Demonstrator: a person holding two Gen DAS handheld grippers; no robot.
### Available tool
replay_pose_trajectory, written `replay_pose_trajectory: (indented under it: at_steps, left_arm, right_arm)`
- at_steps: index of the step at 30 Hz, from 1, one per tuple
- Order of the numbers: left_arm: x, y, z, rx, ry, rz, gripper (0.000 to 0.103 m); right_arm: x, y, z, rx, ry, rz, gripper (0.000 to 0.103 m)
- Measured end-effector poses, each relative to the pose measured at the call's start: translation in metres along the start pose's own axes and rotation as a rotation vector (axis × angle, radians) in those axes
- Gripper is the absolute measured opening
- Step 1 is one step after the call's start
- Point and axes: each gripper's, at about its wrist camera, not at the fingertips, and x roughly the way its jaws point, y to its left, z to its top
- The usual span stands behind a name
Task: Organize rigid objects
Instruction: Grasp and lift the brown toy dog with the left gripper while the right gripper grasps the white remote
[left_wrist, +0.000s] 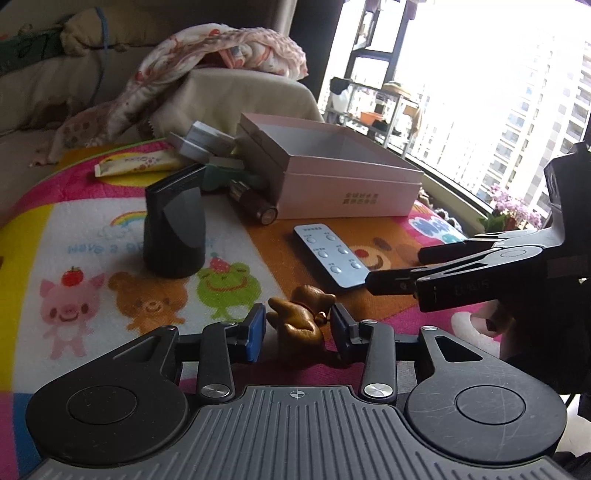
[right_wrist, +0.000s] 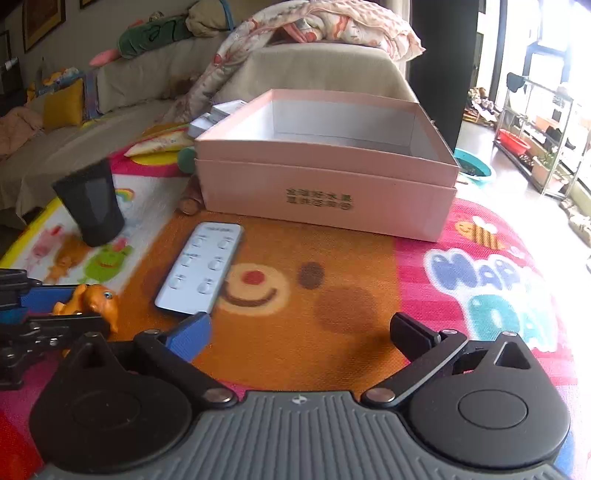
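A small golden-brown animal figurine (left_wrist: 299, 328) sits between the blue pads of my left gripper (left_wrist: 298, 318), which is shut on it just above the cartoon play mat (left_wrist: 92, 236). The right wrist view shows the figurine (right_wrist: 94, 301) at the far left. My right gripper (right_wrist: 303, 325) stands open over the mat with nothing between its fingers. A white remote (right_wrist: 201, 269) lies just ahead of its left finger. An open pink box (right_wrist: 325, 199) stands behind the remote and looks empty inside. From the left wrist view, my right gripper (left_wrist: 406, 267) reaches in from the right, near the remote (left_wrist: 332, 254).
A black tapered cup-like piece (left_wrist: 175, 236) stands on the mat at left. By the pink box (left_wrist: 351, 184) lie a brown cylinder (left_wrist: 258, 206), small grey boxes (left_wrist: 207, 144) and a yellow packet (left_wrist: 136, 164). A sofa with a blanket (left_wrist: 221, 55) is behind.
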Motion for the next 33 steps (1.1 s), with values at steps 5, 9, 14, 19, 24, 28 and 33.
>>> replay_pose_trajectory:
  at_steps: [5, 9, 14, 19, 24, 28, 33]
  left_arm:
    - [-0.005, 0.0, -0.004, 0.003, 0.001, 0.011, 0.043]
    - [-0.007, -0.011, -0.008, 0.069, -0.006, 0.046, 0.042]
    - [-0.011, -0.012, -0.01, 0.084, -0.017, 0.033, 0.042]
    - [-0.019, -0.023, -0.002, 0.131, -0.056, -0.034, 0.039]
    - [-0.022, -0.037, 0.044, 0.144, -0.155, -0.11, 0.039]
    - [-0.019, -0.044, 0.083, 0.14, -0.222, -0.13, 0.039]
    - [-0.01, -0.044, 0.077, 0.176, -0.127, -0.155, 0.039]
  right_arm:
    - [0.01, 0.029, 0.014, -0.015, -0.032, 0.047, 0.083]
    - [0.03, 0.048, 0.026, -0.084, -0.016, -0.003, 0.068]
    - [0.014, 0.054, 0.022, -0.185, -0.011, 0.018, 0.038]
    - [-0.02, 0.028, 0.007, -0.178, -0.027, -0.013, 0.038]
    - [-0.057, -0.009, 0.013, -0.115, -0.096, -0.069, 0.001]
    - [-0.072, -0.032, 0.035, -0.058, -0.183, -0.119, 0.001]
    - [-0.074, -0.048, 0.032, -0.09, -0.201, -0.148, 0.017]
